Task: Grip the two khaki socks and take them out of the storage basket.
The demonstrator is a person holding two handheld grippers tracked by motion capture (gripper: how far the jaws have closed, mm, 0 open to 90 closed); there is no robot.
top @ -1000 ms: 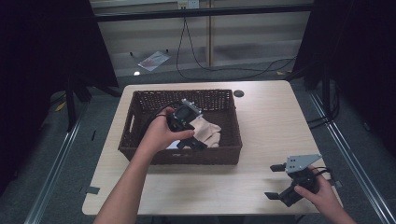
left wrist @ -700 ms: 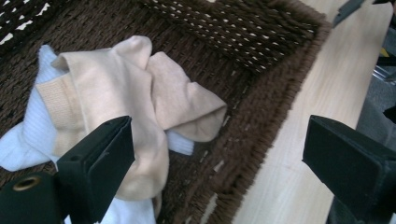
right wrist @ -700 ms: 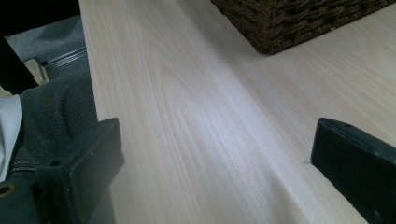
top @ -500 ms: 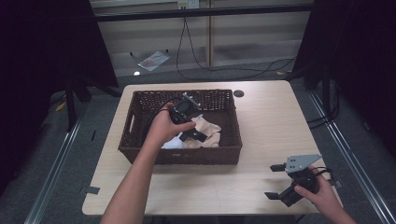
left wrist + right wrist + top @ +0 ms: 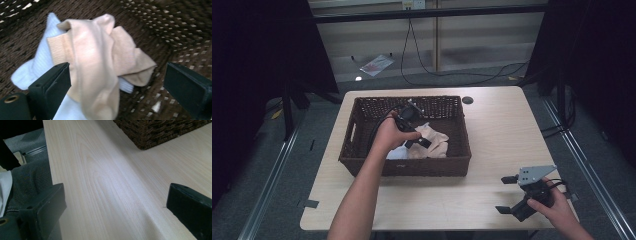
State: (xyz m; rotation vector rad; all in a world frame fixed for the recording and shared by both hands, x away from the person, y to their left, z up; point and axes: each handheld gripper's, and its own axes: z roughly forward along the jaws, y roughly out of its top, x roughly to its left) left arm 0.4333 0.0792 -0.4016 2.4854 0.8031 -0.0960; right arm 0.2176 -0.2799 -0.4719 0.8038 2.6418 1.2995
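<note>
A beige sock (image 5: 435, 141) lies bunched over a white sock (image 5: 397, 153) on the floor of a dark brown wicker basket (image 5: 412, 167). My left gripper (image 5: 421, 142) reaches down into the basket right over them. In the left gripper view its jaws stand wide apart, and the beige sock (image 5: 95, 62) and white sock (image 5: 37, 65) lie between and beyond the open left gripper (image 5: 117, 85), with nothing clamped. My right gripper (image 5: 505, 195) rests open near the table's front right corner, far from the basket. In the right gripper view the right gripper (image 5: 117, 205) frames bare wood.
The light wooden table (image 5: 502, 130) has free room right of the basket and along its front edge. A small dark round disc (image 5: 468, 100) sits at the back of the table. The basket's corner (image 5: 155, 130) shows ahead of the right gripper. Cables lie on the floor behind.
My left hand has shifted a little inside the basket, bringing the open jaws lower over the socks. The right gripper has stayed where it was.
</note>
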